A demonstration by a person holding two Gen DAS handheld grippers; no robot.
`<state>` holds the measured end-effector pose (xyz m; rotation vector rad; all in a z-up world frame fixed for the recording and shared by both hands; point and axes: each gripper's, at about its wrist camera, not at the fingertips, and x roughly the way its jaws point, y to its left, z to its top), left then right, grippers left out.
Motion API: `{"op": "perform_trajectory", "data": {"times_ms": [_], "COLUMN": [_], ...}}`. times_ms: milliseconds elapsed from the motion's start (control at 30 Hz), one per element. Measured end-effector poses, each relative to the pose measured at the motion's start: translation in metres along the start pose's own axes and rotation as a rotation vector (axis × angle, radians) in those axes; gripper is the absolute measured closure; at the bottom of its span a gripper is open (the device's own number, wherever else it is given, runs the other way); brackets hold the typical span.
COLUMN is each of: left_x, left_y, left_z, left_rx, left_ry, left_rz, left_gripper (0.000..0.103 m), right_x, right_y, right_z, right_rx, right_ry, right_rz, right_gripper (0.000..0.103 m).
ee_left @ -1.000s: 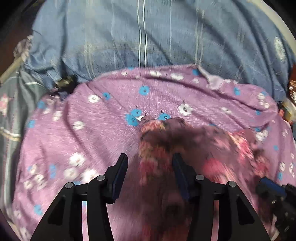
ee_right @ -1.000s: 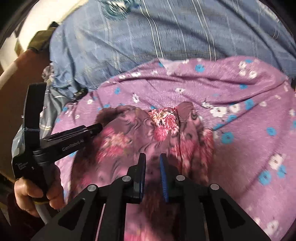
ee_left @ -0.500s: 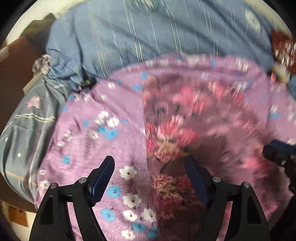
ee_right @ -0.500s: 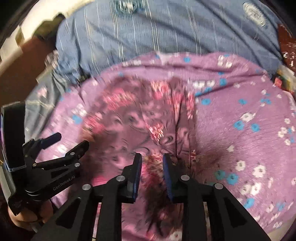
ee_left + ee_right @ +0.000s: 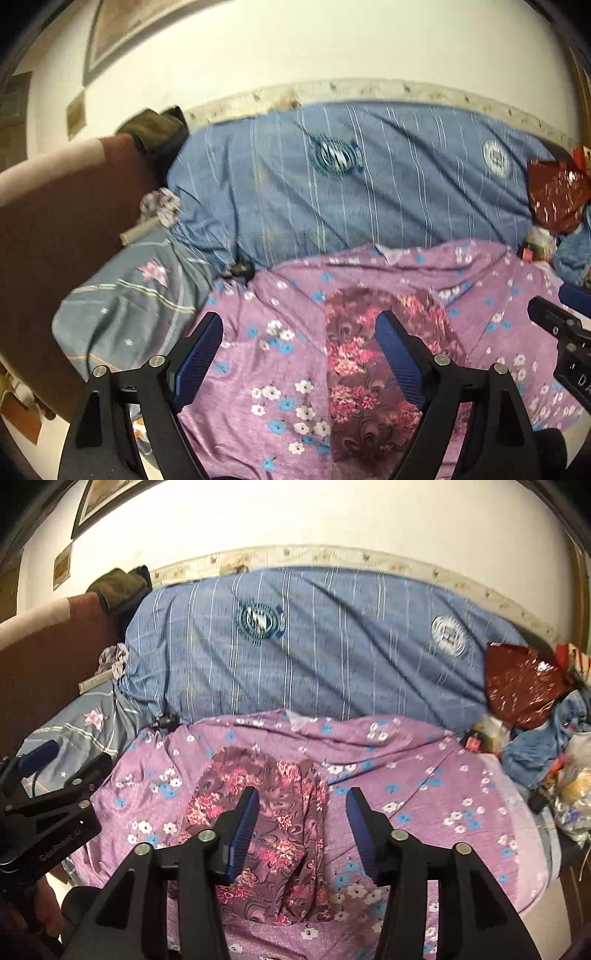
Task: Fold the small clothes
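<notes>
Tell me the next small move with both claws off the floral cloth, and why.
Probably lower the left claw to pinch the garment's near edge for another fold: both it and the right claw are open above it, and it lies long and narrow on the purple sheet.

There is one small dark flowery cloth [image 5: 266,834], and it lies near the front edge of one purple sheet [image 5: 424,775] with little flowers on it. There is one big blue striped blanket [image 5: 332,657] along the back edge of the bed, and it has two round badges on it. One shiny red bag [image 5: 521,686] sits at the right edge. One grey pillow [image 5: 136,295] with a pink flower sits at the left edge. There are two grippers, the left gripper [image 5: 299,354] and the right gripper [image 5: 301,830], and each has two blue fingers spread apart.
</notes>
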<state>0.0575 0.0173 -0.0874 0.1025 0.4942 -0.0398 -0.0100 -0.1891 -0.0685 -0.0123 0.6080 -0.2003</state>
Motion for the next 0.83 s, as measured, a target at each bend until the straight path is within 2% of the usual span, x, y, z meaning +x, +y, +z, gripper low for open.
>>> {"op": "perform_trajectory", "data": {"times_ms": [133,367,633,767,833], "left_x": [-0.033,-0.059,-0.056,-0.042,-0.027], "left_y": [0.006,0.007,0.015,0.03,0.038], "left_z": [-0.004,-0.017,-0.023,-0.019,-0.017], "left_rx": [-0.026,-0.02,-0.049,-0.108,-0.143], "left_ry": [-0.065,-0.152,-0.117,-0.09,-0.062], "left_rz": [0.03,0.076,-0.013,-0.104,-0.125], "left_gripper": [0.009,0.006,0.006,0.006,0.006], "right_x": [-0.024,-0.049,-0.038,-0.017,-0.003], "right_y": [0.003,0.005,0.012,0.012,0.008], "right_z": [0.003,0.006,0.002,-0.003,-0.006], "right_rx": [-0.007,0.014,-0.013,-0.011,-0.006], "right_ry": [-0.054,-0.139,-0.131,-0.081,-0.056], "right_rz": [-0.029,-0.027,-0.023,-0.012,-0.018], "right_gripper": [0.047,0.041,0.041,0.041,0.041]}}
